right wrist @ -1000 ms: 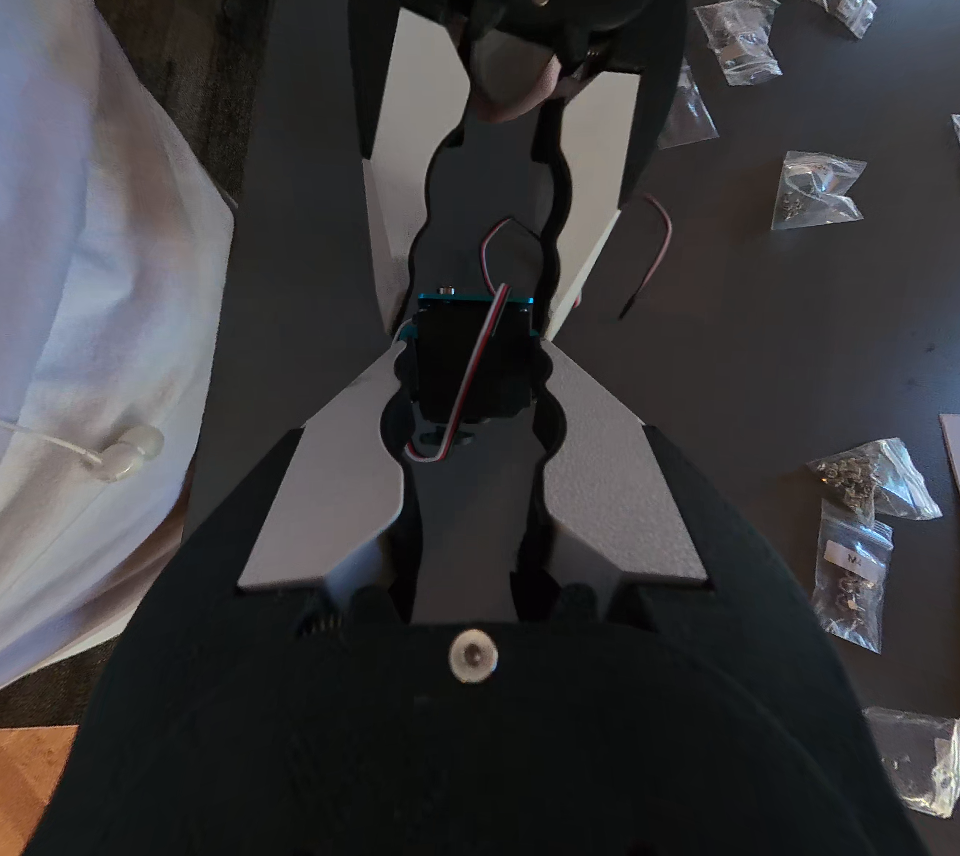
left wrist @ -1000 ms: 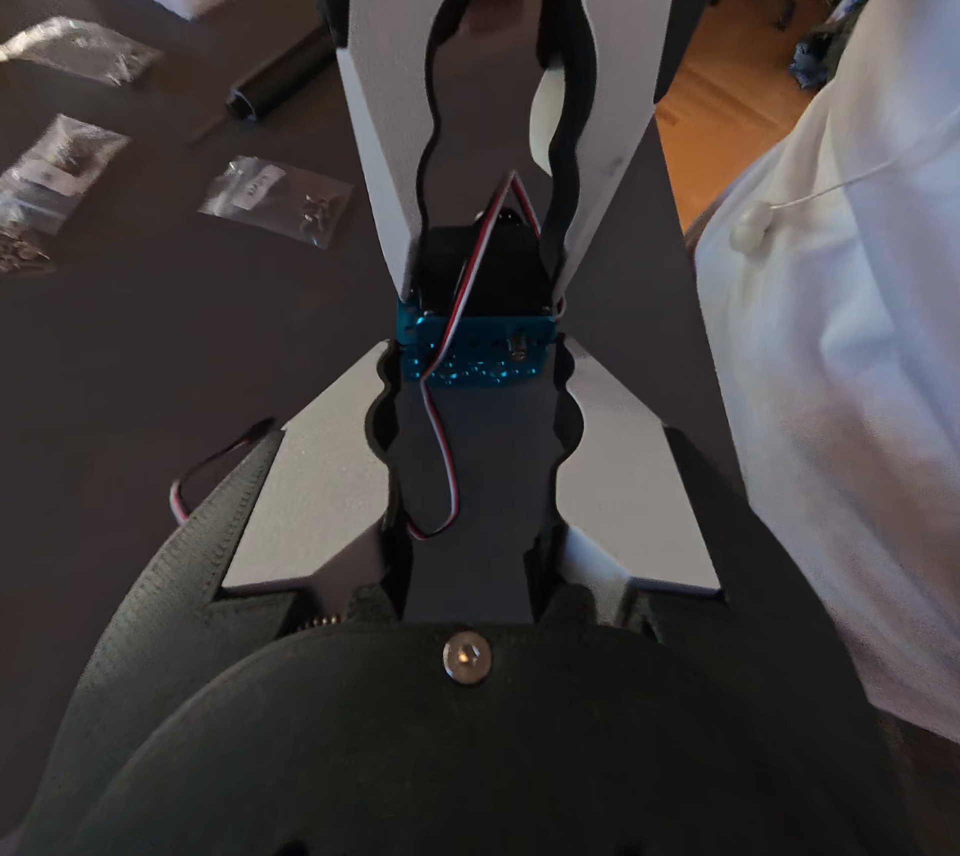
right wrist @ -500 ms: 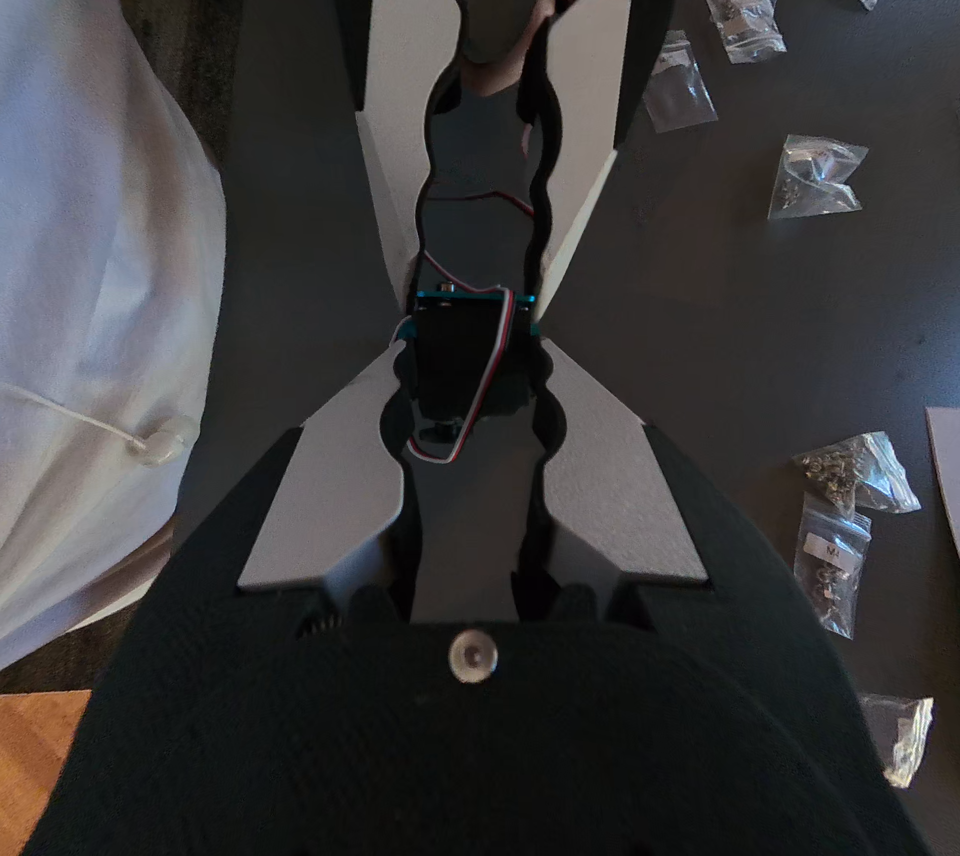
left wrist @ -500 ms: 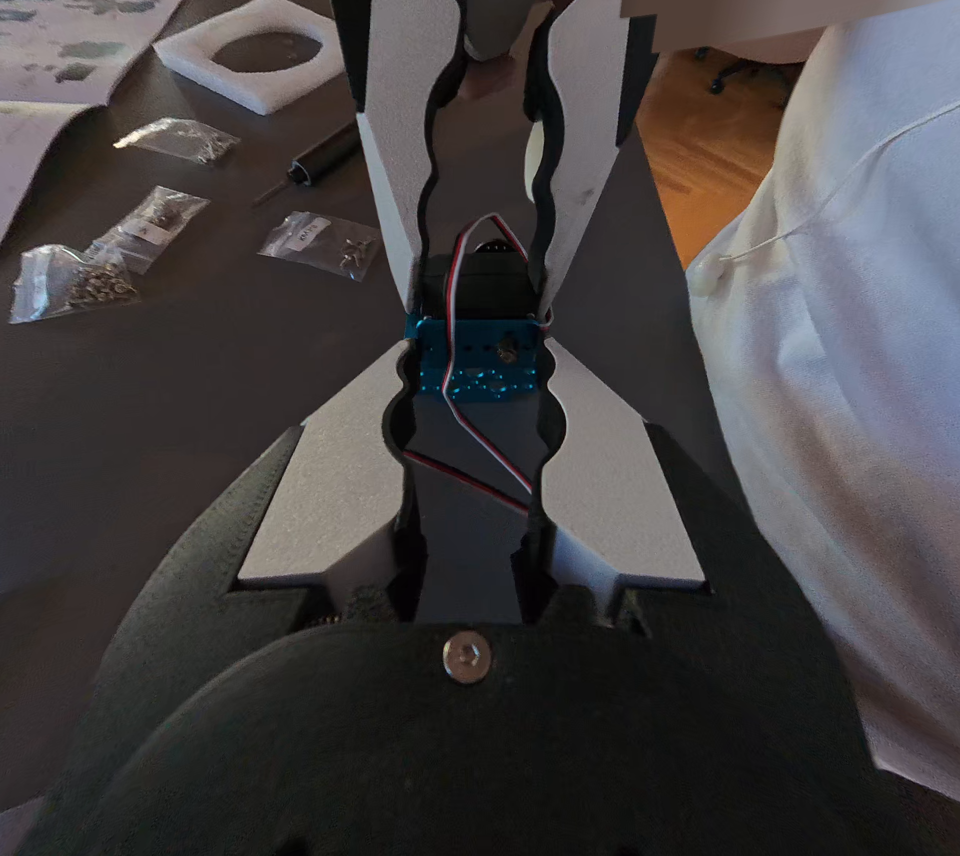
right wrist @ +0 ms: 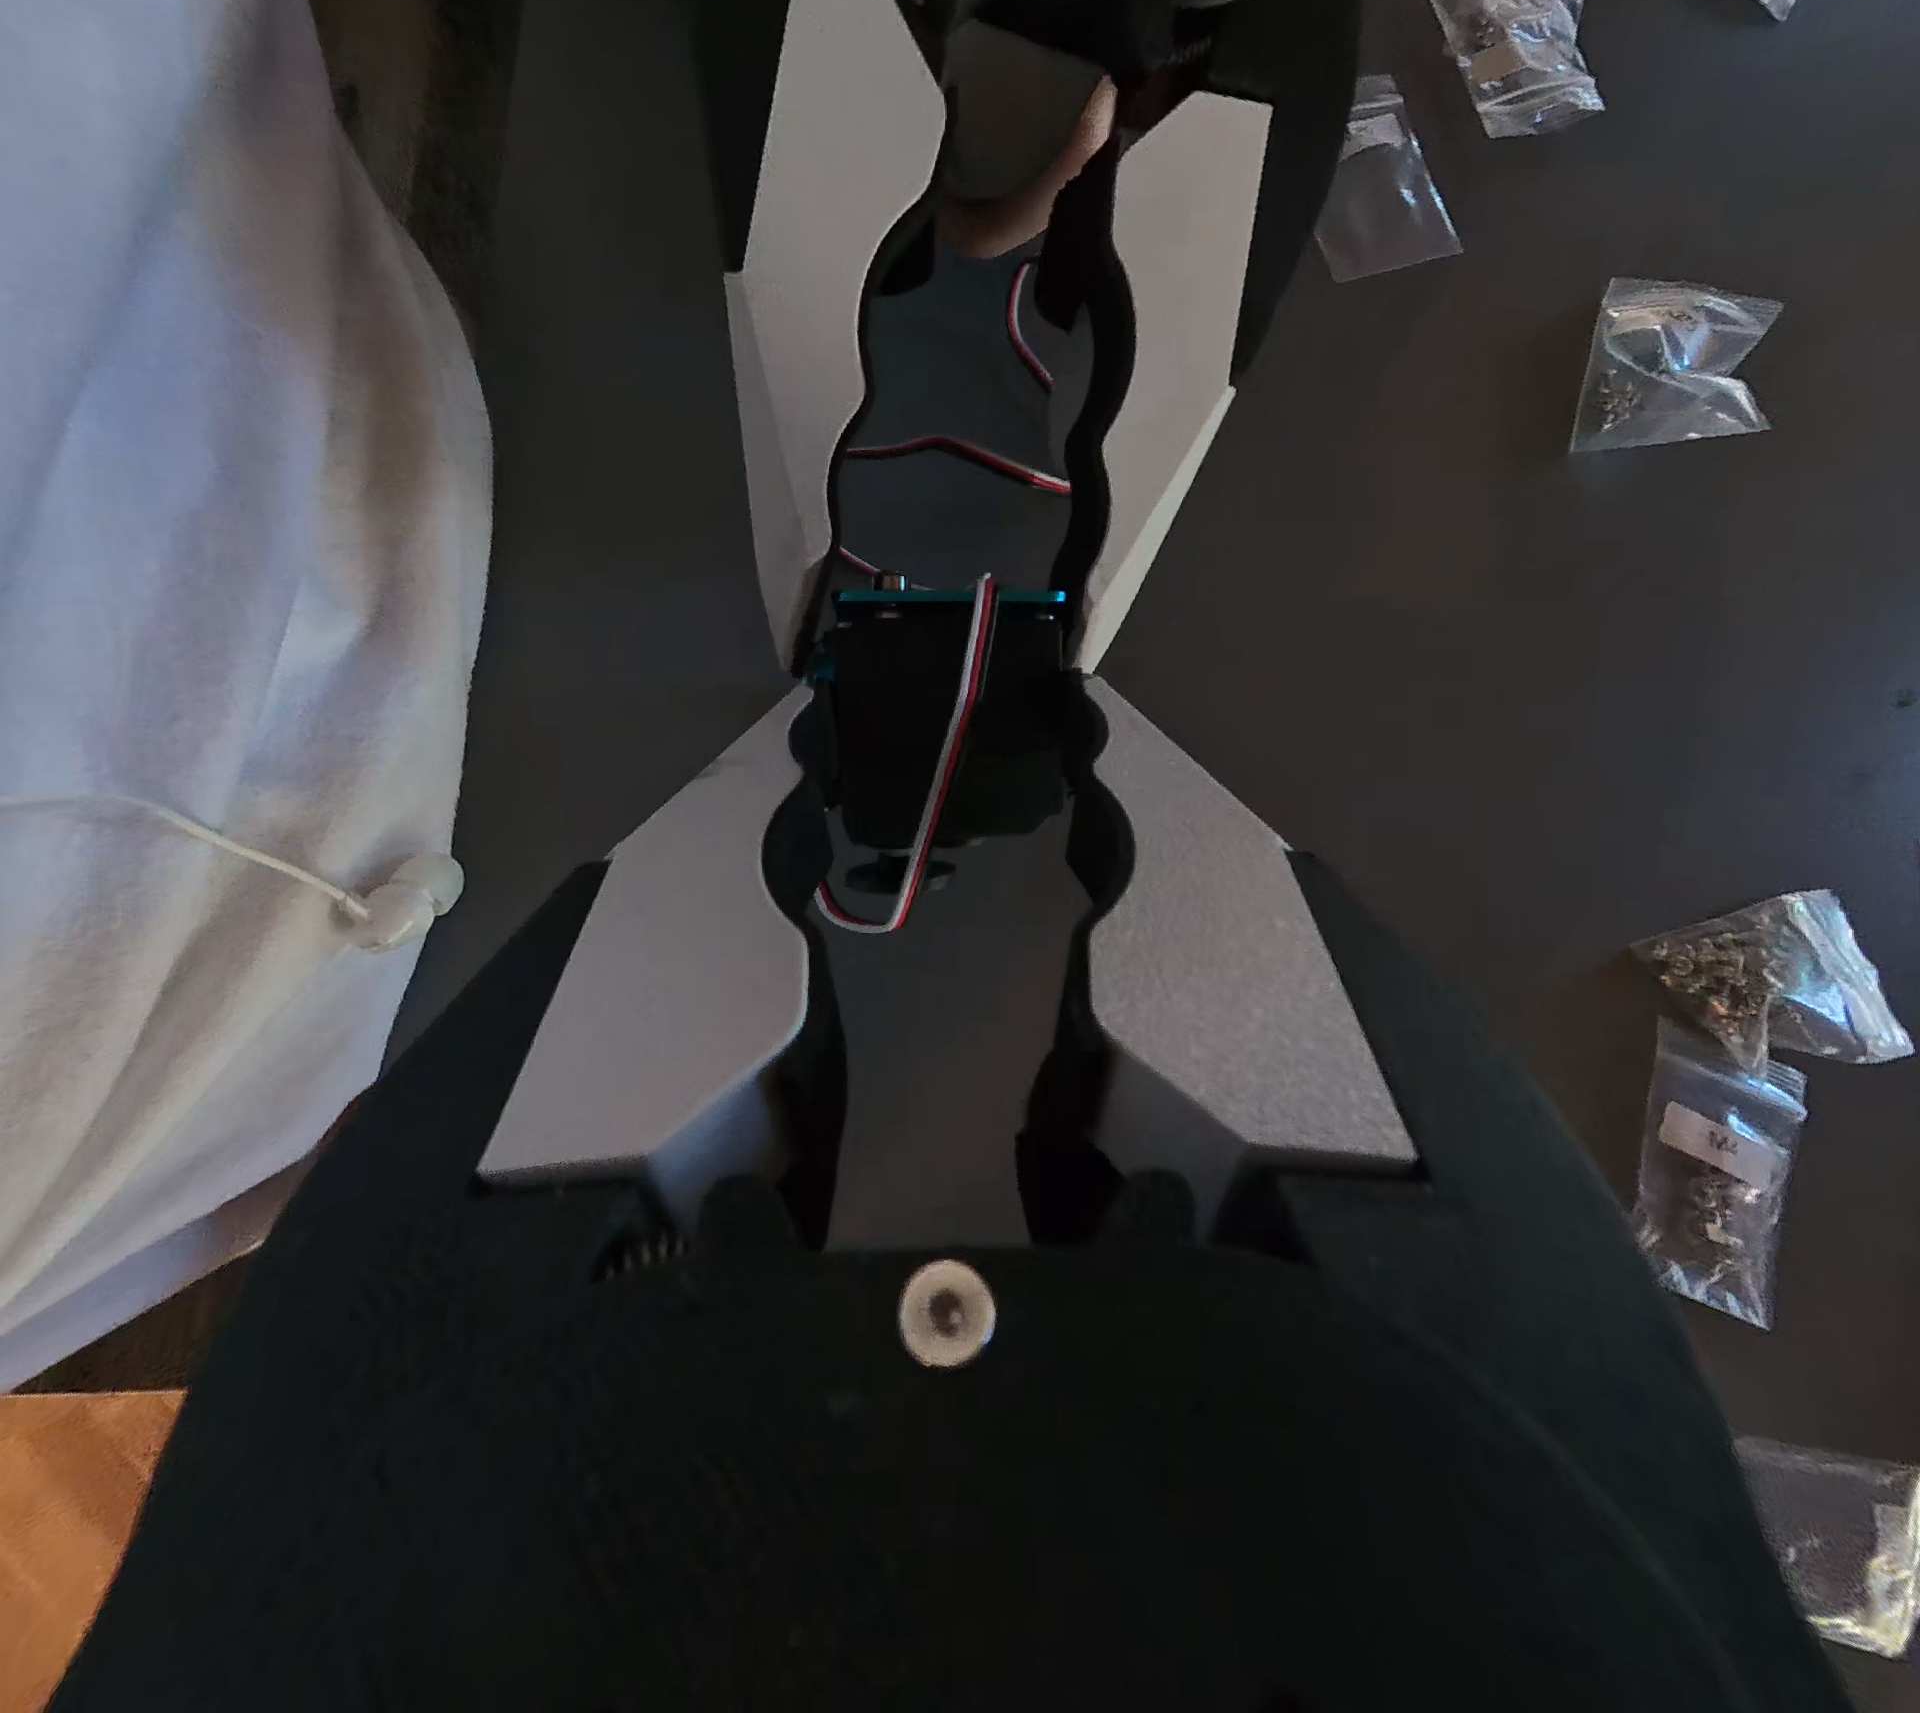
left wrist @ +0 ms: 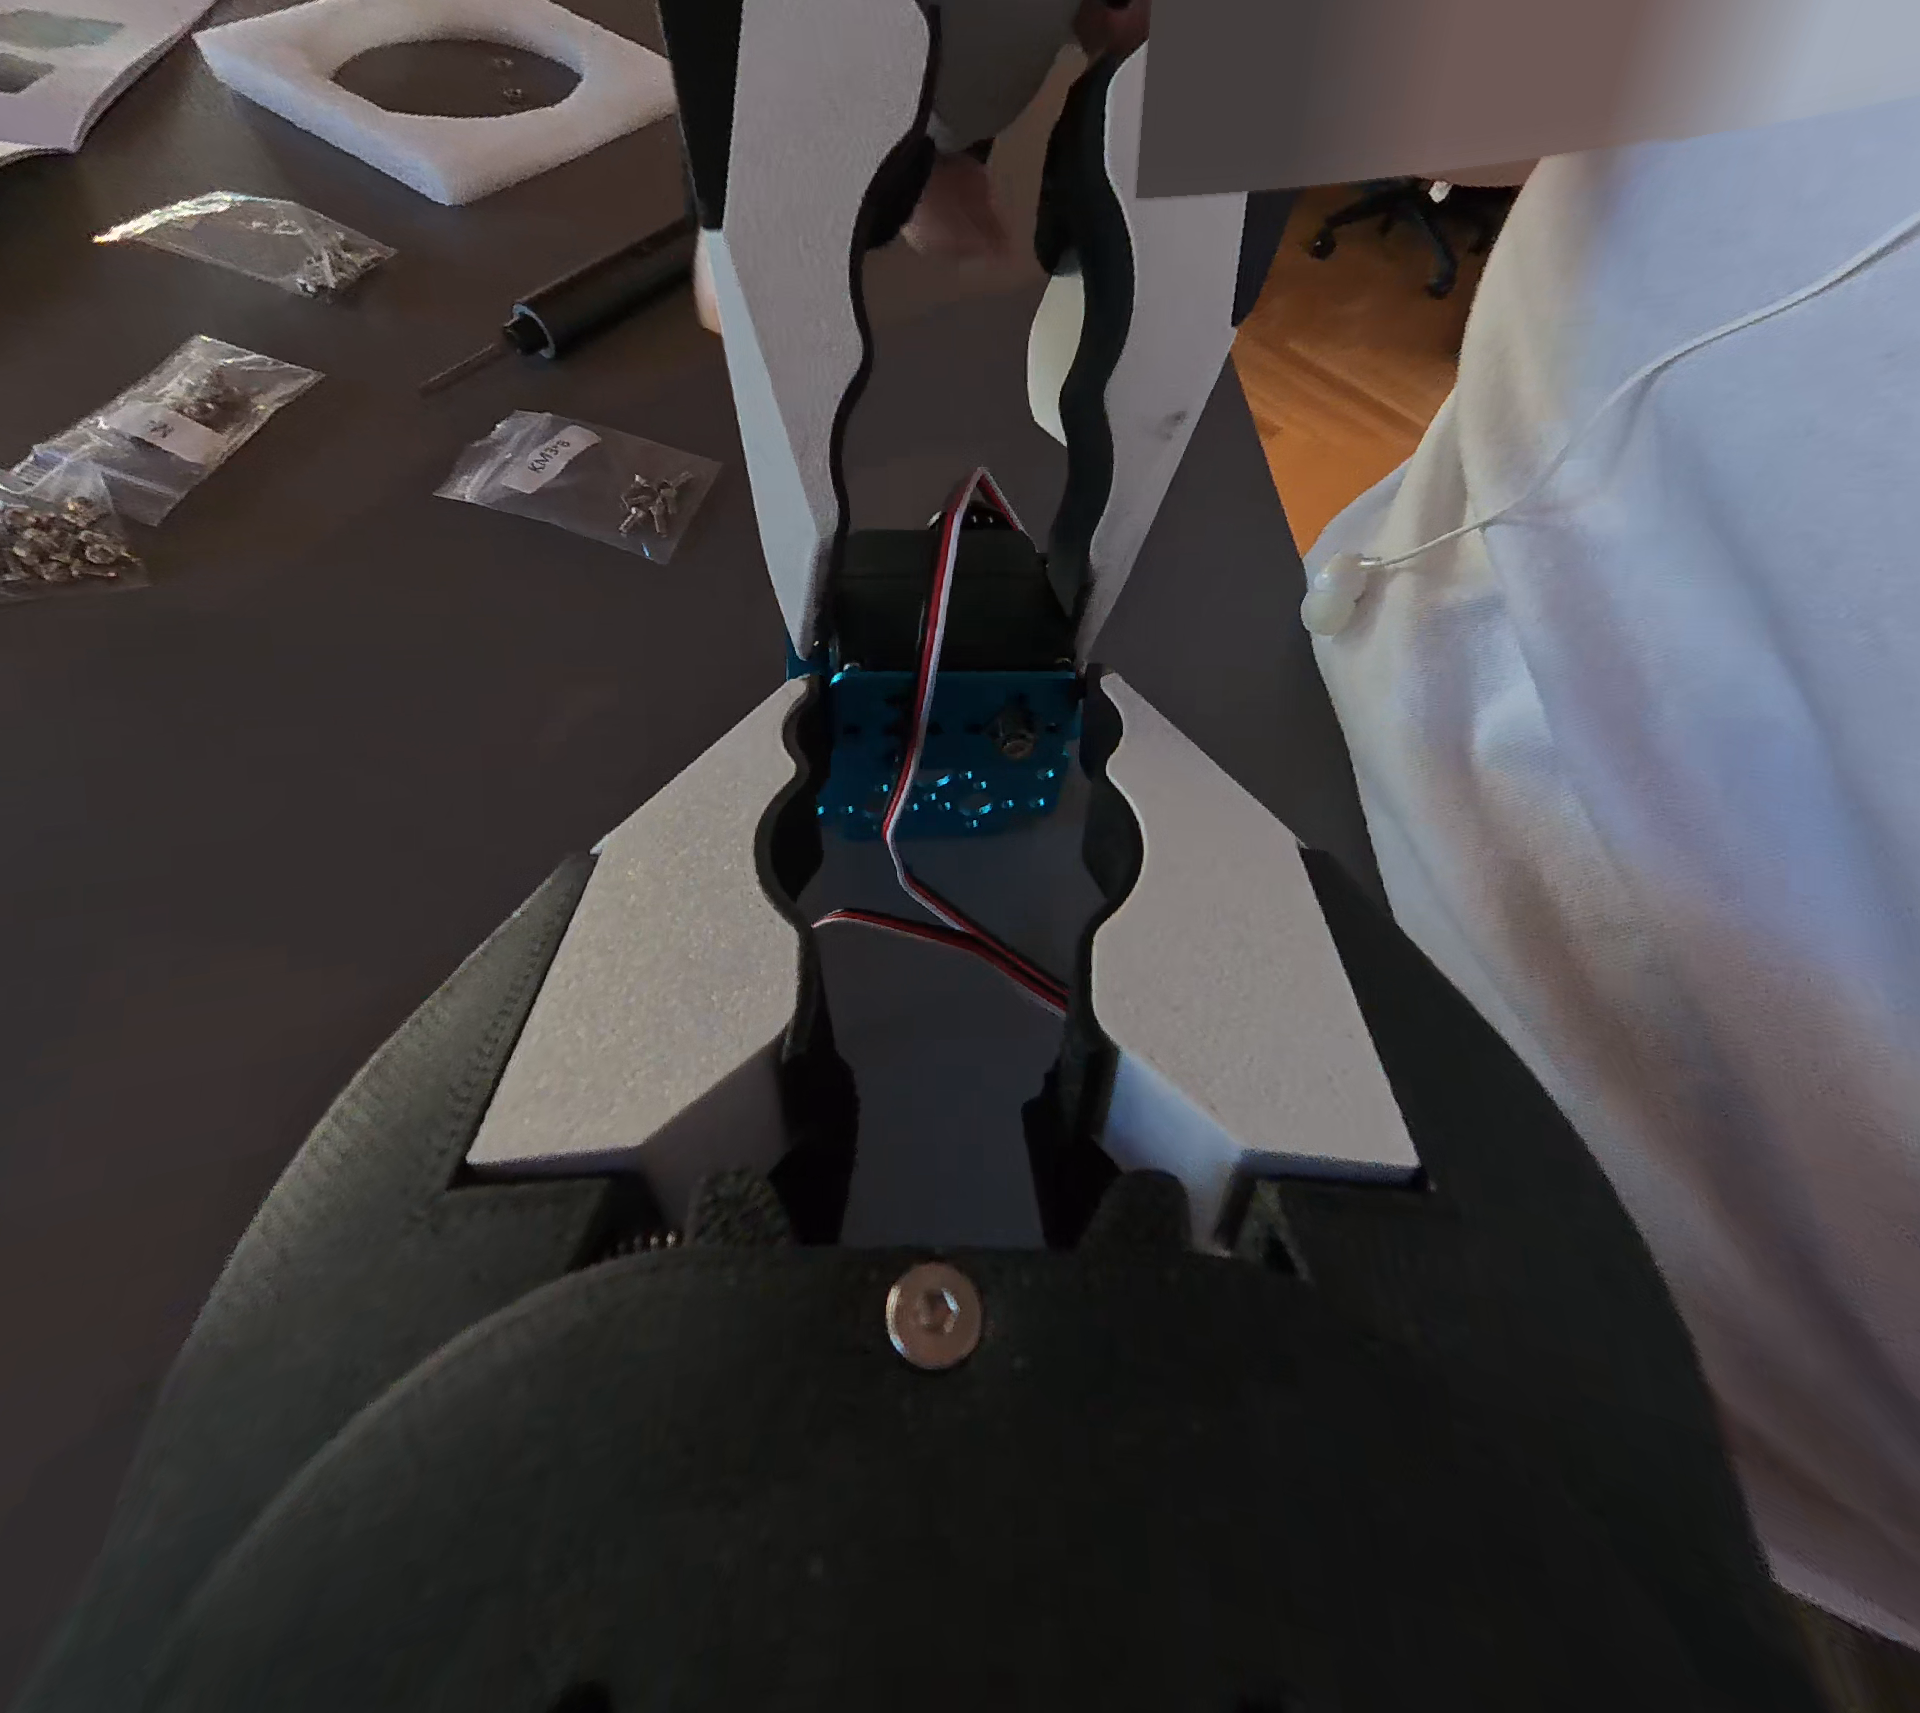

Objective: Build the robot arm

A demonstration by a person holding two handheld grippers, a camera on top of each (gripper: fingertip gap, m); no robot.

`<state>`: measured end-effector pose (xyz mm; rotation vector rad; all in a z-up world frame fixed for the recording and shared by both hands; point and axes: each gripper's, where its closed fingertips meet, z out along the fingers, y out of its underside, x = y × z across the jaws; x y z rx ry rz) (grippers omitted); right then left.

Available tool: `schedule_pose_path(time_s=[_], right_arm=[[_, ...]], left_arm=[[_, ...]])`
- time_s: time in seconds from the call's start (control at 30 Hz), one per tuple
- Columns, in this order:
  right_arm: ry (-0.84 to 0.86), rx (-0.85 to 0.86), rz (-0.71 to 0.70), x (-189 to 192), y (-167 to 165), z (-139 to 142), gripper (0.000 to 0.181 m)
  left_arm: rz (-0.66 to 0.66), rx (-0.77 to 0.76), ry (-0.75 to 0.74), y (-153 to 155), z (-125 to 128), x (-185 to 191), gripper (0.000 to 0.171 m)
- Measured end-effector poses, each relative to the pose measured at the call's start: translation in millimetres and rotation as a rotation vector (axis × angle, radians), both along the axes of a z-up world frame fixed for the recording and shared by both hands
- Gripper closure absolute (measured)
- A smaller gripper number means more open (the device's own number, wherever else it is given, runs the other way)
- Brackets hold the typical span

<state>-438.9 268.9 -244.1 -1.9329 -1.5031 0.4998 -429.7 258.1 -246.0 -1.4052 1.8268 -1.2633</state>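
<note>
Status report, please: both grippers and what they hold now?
Left gripper shut on blue bracket. Right gripper shut on black servo, same assembly. Red-white wire loops between left fingers.

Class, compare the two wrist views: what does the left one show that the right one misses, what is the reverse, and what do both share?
Only the left wrist view shows the white foam frame, the paper sheet and the screwdriver.

Only the right wrist view shows the motor's black underside.

Both show the left gripper and right gripper clamping the blue-bracketed motor from opposite ends, its striped wire, screw bags and white shirt.
</note>
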Motion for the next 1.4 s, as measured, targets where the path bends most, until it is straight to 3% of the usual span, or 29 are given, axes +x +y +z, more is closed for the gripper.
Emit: schedule_pose_path(time_s=[1.13, 1.27, 1.4], right_arm=[[-0.014, -0.054, -0.126, 3.8, 1.1, -1.7, 0.136], [-0.036, 0.010, -0.076, 0.1, 1.1, -0.8, 0.136], [-0.056, 0.069, -0.072, -0.9, 1.7, 0.7, 0.136]], left_arm=[[0.173, 0.046, -0.026, 4.9, 0.8, -3.4, 0.122], [0.190, -0.098, -0.003, 6.8, 6.9, -6.5, 0.124], [0.276, -0.495, 0.034, 26.6, 25.3, -17.5, 0.117]])
